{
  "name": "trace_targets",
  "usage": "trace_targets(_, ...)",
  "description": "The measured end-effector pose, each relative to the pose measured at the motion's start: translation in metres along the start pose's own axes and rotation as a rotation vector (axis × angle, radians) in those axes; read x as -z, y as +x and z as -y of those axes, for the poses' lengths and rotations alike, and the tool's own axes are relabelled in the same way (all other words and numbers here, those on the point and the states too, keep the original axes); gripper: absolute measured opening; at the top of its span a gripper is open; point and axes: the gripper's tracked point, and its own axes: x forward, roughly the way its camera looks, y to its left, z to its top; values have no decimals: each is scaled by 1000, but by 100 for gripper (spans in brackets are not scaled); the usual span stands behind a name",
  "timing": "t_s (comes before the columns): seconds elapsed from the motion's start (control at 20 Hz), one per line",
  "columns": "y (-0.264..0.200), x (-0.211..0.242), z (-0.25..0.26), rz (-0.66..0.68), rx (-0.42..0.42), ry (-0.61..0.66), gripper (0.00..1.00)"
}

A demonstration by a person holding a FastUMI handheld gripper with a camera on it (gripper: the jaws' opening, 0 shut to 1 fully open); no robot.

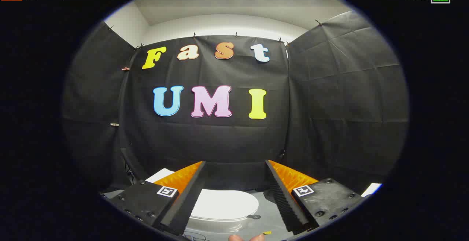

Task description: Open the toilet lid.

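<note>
The gripper [234,167] is hovering above the scene with its two fingers [183,200] spreading wide apart, gripping nothing; open air and the booth's black cloth wall [329,105] are showing in the gap between them. Each finger is carrying one small square black-and-white marker [167,191] on its base block, two markers in all.

Down between the fingers, and well below them, one white oval toilet lid [227,204] is lying flat and closed on its seat. The lid is sitting apart from both fingers, with no contact visible. It is resting over a pale grey surface [267,215] that is spreading out to the side of it; whether that is floor or a platform cannot be told. One small dark tab-like thing [255,217] is lying just beside the lid's rim, too small to identify. Nearer the camera than the lid, two fingertips of a person's hand [243,237] are peeking into sight. Above the black cloth, a plain white room wall [227,23] is showing.
</note>
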Motion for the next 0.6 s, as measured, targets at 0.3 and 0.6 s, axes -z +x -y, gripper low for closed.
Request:
trace_targets(0.3,1,6,-5,-19,-14,-10,98)
trace_targets(0.6,-1,2,-5,-15,-15,-8,99)
